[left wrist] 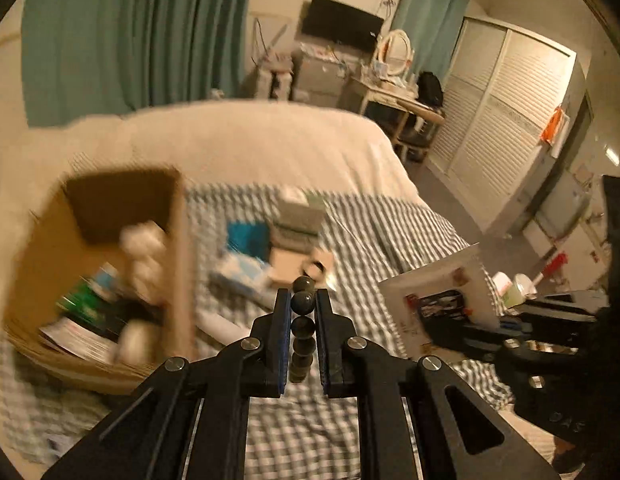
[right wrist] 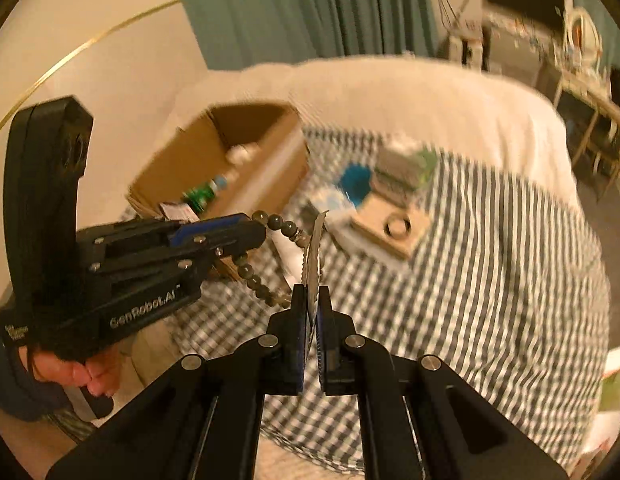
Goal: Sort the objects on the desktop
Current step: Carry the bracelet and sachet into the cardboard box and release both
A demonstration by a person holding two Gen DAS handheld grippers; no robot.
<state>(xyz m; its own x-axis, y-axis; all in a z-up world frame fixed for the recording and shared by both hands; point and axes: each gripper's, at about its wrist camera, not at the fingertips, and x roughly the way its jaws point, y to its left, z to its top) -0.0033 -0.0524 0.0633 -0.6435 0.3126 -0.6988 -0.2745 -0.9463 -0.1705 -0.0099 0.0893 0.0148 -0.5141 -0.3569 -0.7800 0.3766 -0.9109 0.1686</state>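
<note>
A string of dark grey-green beads (left wrist: pixel 302 330) is pinched between the pads of my left gripper (left wrist: pixel 303 296), which is shut on it. In the right wrist view the beads (right wrist: pixel 278 222) dangle in a loop from the left gripper (right wrist: pixel 258 232), above the bed. My right gripper (right wrist: pixel 311 292) is shut on a thin white packet (right wrist: pixel 314 248), seen edge-on with a serrated rim. From the left wrist view its printed face (left wrist: pixel 437 280) shows in the right gripper (left wrist: pixel 433 324). An open cardboard box (right wrist: pixel 182 168) with several items inside stands at the left.
A black-and-white checked cloth (right wrist: pixel 489 260) covers the bed. On it lie a wooden block with a ring (right wrist: pixel 393 226), a blue item (right wrist: pixel 355 178), a grey-green stack (right wrist: pixel 401 168) and a white pack (left wrist: pixel 242 272). A hand (right wrist: pixel 82 372) holds the left gripper.
</note>
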